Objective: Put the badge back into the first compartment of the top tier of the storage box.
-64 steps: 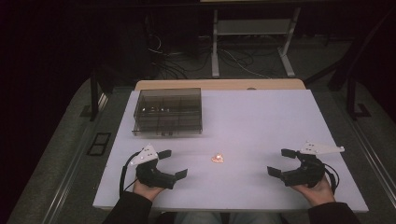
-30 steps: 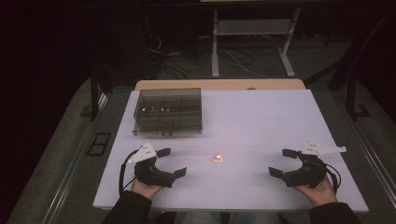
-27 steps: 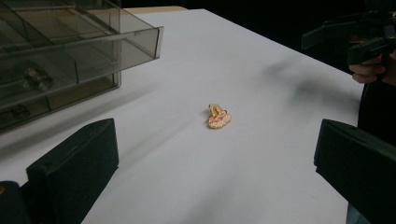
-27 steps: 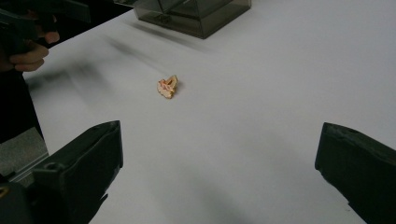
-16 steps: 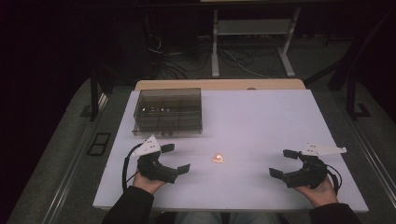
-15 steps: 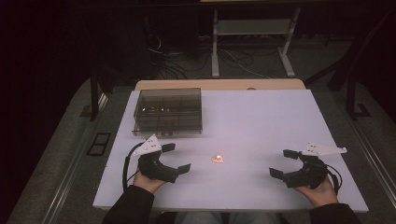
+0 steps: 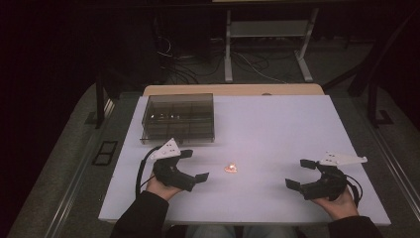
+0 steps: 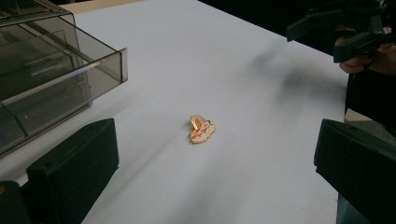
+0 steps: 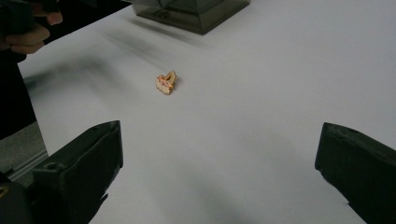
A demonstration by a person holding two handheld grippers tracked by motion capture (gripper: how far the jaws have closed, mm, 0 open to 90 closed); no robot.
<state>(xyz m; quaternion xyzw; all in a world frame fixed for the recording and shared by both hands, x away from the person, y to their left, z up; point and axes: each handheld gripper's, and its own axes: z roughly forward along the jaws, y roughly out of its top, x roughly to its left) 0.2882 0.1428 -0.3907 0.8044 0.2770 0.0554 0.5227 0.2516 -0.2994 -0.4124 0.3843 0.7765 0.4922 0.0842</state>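
A small gold and pink trinket [image 7: 230, 168] lies on the white table [image 7: 277, 129], between the two hands; it appears ahead of the jaws in the left gripper view [image 8: 201, 129] and in the right gripper view [image 9: 166, 82]. My left gripper [image 7: 194, 165] is open, a short way left of the trinket, jaws pointing at it. My right gripper [image 7: 299, 173] is open near the front right of the table, well apart from the trinket. Nothing sits between either pair of jaws.
A smoky clear plastic box [image 7: 178, 117] with several compartments stands at the back left of the table, its near corner close to the left gripper [image 8: 70, 70]. The table's front edge [image 7: 237, 220] runs just before both hands. Dark floor and cables surround the table.
My left gripper has moved forward and right, closer to the trinket and the box. The right gripper has barely shifted. The trinket has stayed in place.
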